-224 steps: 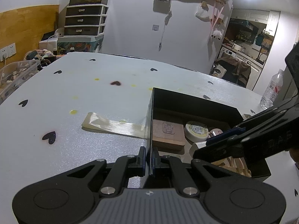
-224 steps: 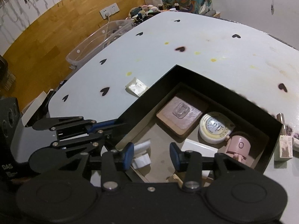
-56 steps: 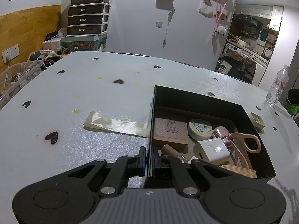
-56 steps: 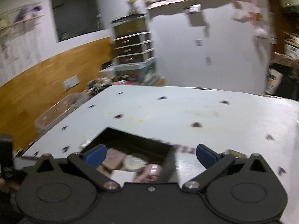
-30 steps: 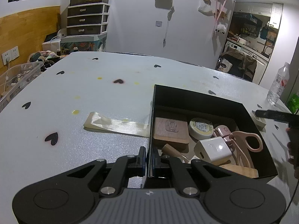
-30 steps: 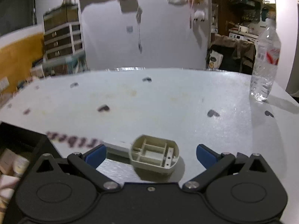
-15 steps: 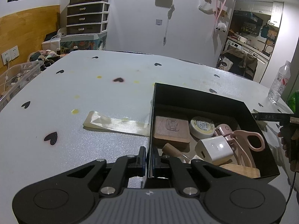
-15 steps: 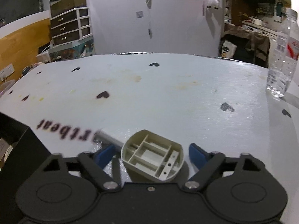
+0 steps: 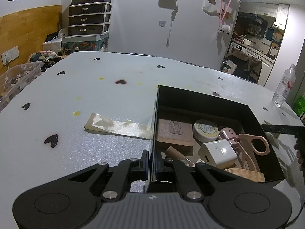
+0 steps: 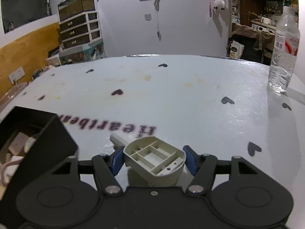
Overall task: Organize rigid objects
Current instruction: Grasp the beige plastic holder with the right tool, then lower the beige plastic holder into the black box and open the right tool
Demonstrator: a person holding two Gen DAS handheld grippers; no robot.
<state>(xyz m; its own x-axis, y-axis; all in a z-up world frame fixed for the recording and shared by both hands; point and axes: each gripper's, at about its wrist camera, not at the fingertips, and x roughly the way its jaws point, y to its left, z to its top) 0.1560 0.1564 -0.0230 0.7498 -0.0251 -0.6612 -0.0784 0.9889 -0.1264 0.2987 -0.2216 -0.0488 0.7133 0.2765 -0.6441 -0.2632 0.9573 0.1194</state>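
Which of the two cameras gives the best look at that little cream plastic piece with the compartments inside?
The right wrist view. There the cream plastic piece sits large and centred between the closing right gripper, its inner ribs plain to see. In the left wrist view it is almost wholly hidden behind the black box.

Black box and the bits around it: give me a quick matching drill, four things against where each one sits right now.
Things:
1. pink scissors
2. water bottle
3. beige plastic part
4. strip of clear tape

Places:
A. flat on the table, left of the black box
B. between the right gripper fingers
C. inside the black box
D. upright near the table's far right edge

Pairs: 1-C, 2-D, 3-B, 4-A
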